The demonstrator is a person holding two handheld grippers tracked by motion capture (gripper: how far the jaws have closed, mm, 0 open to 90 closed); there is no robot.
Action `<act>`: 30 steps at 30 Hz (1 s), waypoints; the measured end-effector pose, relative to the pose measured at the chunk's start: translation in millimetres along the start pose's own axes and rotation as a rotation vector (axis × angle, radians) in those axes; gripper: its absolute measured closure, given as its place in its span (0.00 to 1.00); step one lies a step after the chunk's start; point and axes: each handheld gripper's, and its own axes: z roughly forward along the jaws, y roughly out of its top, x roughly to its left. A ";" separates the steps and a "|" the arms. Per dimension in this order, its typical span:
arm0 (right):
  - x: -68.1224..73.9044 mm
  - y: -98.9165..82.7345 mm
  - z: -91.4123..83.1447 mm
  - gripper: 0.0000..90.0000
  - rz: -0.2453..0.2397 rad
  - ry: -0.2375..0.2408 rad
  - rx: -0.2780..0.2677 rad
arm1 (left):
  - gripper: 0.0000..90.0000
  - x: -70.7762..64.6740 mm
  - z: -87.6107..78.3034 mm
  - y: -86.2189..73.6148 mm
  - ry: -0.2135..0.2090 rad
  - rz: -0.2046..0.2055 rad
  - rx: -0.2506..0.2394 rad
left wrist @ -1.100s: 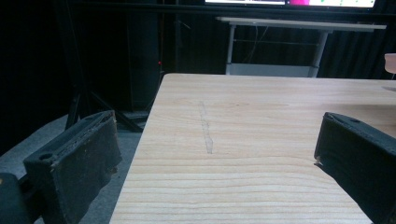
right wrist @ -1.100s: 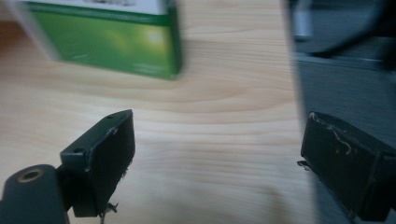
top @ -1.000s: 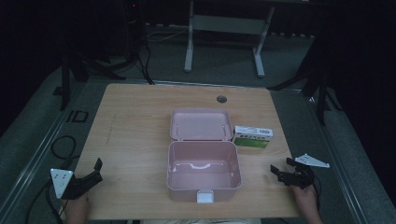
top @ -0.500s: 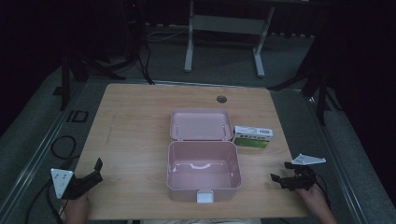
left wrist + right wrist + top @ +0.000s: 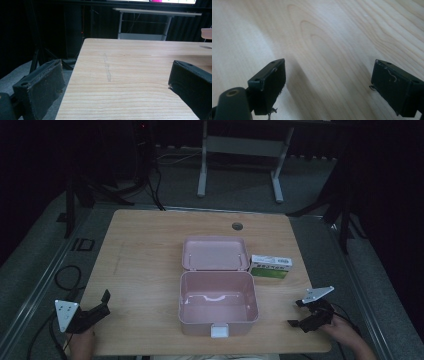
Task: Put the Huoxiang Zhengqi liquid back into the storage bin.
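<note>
Pink box (image 5: 218, 304) sits open at table centre, near the front edge, lid (image 5: 215, 253) laid flat behind it, white latch (image 5: 218, 331) facing the person. Inside looks bare. Green-and-white carton (image 5: 270, 267) lies just beside the lid's right edge, apart from both grippers. Left gripper (image 5: 102, 303) rests at the table's (image 5: 145, 245) front-left corner, jaws spread wide with nothing between them; its own view looks along bare wood. Right gripper (image 5: 299, 313) is at the front-right, low over the wood, jaws likewise spread, holding nothing, well right of the box and nearer than the carton. Round grommet hole (image 5: 237, 226) near the far edge.
</note>
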 end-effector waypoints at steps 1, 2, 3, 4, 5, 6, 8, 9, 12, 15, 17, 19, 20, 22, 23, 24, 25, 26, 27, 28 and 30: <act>0.4 1.2 0.7 0.14 -0.017 0.007 0.016 | 0.00 0.0 0.0 0.0 0.000 0.000 0.000; 1.3 2.4 1.5 0.14 -0.038 0.014 0.038 | 0.00 0.0 -0.1 0.0 -0.002 0.001 0.001; 2.5 3.8 2.1 0.14 -0.066 0.016 0.052 | 0.00 0.0 -0.1 0.0 -0.002 0.000 0.000; 3.7 5.9 2.5 0.14 -0.083 0.015 0.074 | 0.00 -0.1 0.0 0.0 -0.002 0.000 0.000; 4.4 8.3 2.9 0.14 -0.101 0.011 0.100 | 0.00 -0.1 0.0 0.0 -0.002 0.001 0.001; 5.3 10.9 3.2 0.14 -0.119 0.004 0.128 | 0.00 -0.1 0.0 0.0 -0.002 0.001 0.001; 7.5 16.6 3.1 0.14 -0.171 -0.033 0.177 | 0.00 -0.1 0.0 0.0 -0.002 0.001 0.001; 8.5 19.7 3.0 0.15 -0.186 -0.037 0.205 | 0.00 0.0 -0.1 0.0 -0.002 0.002 0.001; 12.1 28.9 2.4 0.15 -0.235 -0.042 0.288 | 0.00 -0.1 -0.1 0.0 -0.002 0.001 0.001; 15.8 37.7 1.9 0.15 -0.266 -0.034 0.360 | 0.00 0.0 -0.1 0.0 -0.003 0.002 0.001; 18.0 43.2 1.5 0.15 -0.273 -0.017 0.405 | 0.00 0.1 -0.2 0.0 -0.003 0.002 0.001; 19.8 48.3 1.7 0.15 -0.297 -0.005 0.450 | 0.00 0.1 -0.2 0.0 -0.004 0.001 0.000; 20.9 50.6 2.1 0.15 -0.304 0.006 0.474 | 0.00 0.2 -0.2 0.0 -0.004 0.001 0.001; 22.4 54.9 3.2 0.15 -0.316 0.021 0.509 | 0.00 0.2 -0.1 0.0 -0.005 0.001 0.001; 22.4 54.9 3.2 0.15 -0.316 0.021 0.509 | 0.00 0.2 -0.1 0.0 -0.005 0.001 0.001; 22.8 58.8 4.4 0.15 -0.309 0.039 0.524 | 0.00 0.3 -0.2 0.0 -0.006 0.001 0.001; 23.3 60.1 5.2 0.15 -0.310 0.042 0.537 | 0.00 0.3 -0.2 0.0 -0.006 0.001 0.001; 23.8 61.1 6.4 0.15 -0.315 0.048 0.553 | 0.00 0.3 -0.3 0.0 -0.006 0.001 0.001; 25.0 61.6 7.9 0.15 -0.327 0.050 0.568 | 0.00 0.3 -0.2 0.0 -0.006 0.001 0.001; 26.2 62.0 9.3 0.14 -0.339 0.052 0.582 | 0.00 0.3 -0.2 0.0 -0.006 0.001 0.001; 28.6 63.1 11.7 0.13 -0.354 0.060 0.597 | 0.00 0.3 -0.2 0.0 -0.006 0.001 0.001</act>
